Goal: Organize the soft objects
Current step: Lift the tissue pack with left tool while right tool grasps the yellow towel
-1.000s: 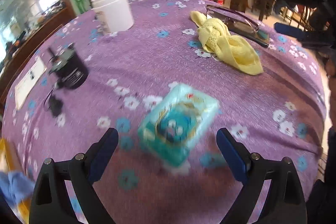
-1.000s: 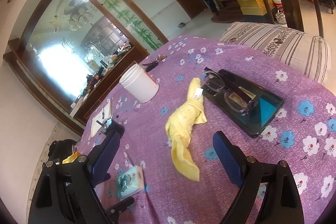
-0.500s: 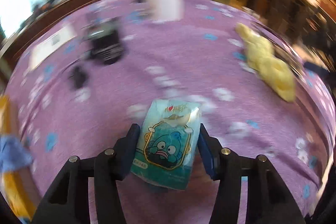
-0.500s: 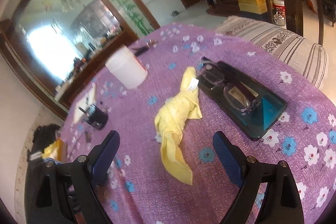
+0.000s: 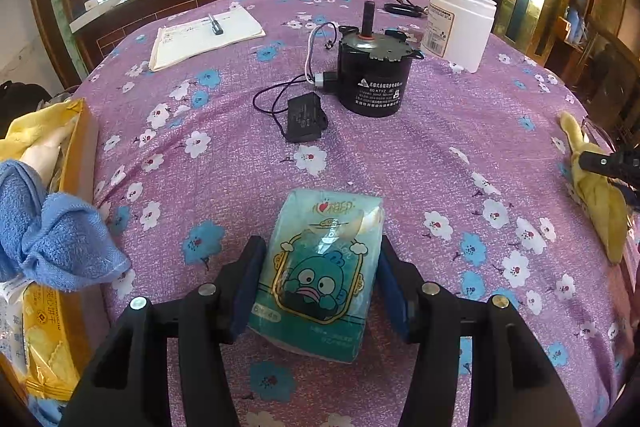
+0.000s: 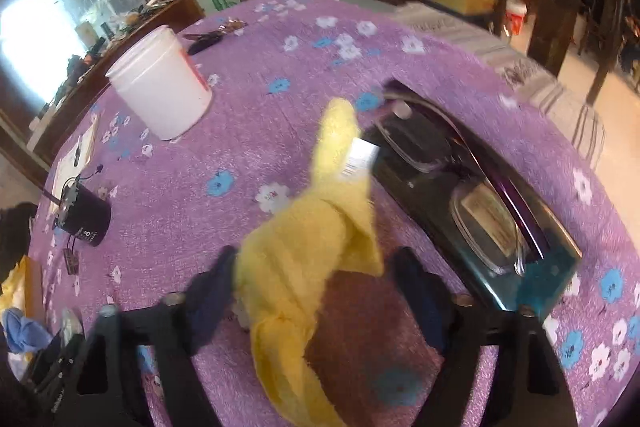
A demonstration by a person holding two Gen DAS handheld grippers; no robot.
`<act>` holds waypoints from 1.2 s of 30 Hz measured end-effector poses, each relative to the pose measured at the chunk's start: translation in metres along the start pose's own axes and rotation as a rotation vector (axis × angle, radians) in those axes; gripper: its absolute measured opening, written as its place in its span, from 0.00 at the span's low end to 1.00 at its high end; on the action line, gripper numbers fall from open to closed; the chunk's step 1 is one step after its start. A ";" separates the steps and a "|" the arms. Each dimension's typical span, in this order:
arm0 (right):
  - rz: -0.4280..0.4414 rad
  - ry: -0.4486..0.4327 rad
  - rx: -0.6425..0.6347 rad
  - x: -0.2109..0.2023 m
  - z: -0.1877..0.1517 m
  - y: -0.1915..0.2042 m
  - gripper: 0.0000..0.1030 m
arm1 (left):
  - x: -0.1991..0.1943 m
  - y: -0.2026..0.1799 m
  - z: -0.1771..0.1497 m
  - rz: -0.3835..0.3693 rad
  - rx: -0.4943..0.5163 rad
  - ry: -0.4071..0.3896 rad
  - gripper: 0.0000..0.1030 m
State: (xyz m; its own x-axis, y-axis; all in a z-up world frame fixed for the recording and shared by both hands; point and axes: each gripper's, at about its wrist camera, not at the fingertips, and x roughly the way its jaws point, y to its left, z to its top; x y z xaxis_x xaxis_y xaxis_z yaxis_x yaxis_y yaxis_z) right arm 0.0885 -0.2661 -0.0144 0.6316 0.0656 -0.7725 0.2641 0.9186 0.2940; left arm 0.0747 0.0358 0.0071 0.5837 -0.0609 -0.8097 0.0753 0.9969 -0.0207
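The tissue pack point(image 5: 320, 267) is clamped lengthwise in the left gripper point(image 5: 320, 283), the yellow cloth's point(image 6: 308, 251) long axis running forward between the right gripper's point(image 6: 320, 299) parted fingers.

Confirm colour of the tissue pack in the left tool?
Teal tissue pack, cartoon fish print; clearest in left wrist view.

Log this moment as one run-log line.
left tool: shut on tissue pack | right tool: open, straddling yellow cloth | blue towel: in yellow box
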 end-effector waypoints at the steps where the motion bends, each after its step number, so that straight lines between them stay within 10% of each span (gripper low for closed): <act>1: 0.009 -0.004 -0.023 -0.002 -0.001 0.009 0.49 | 0.001 0.001 0.001 -0.003 -0.004 0.002 0.52; 12: 0.248 0.062 -0.514 0.003 -0.034 0.165 0.49 | 0.004 0.013 0.001 0.021 -0.045 -0.007 0.52; 24: 0.298 0.068 -0.532 0.021 -0.048 0.152 0.61 | 0.014 0.021 0.005 0.080 -0.074 -0.008 0.75; 28: 0.288 0.036 -0.544 0.017 -0.051 0.154 0.51 | 0.010 0.015 0.004 0.078 -0.047 -0.030 0.51; 36: 0.318 -0.104 -0.623 -0.008 -0.059 0.168 0.51 | 0.001 0.017 0.004 0.069 -0.053 -0.060 0.49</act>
State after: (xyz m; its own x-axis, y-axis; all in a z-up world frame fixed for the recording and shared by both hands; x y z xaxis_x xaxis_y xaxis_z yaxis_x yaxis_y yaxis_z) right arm 0.0851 -0.0890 0.0077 0.6832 0.3588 -0.6359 -0.3913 0.9152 0.0960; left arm 0.0802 0.0522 0.0084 0.6338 0.0072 -0.7735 -0.0085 1.0000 0.0023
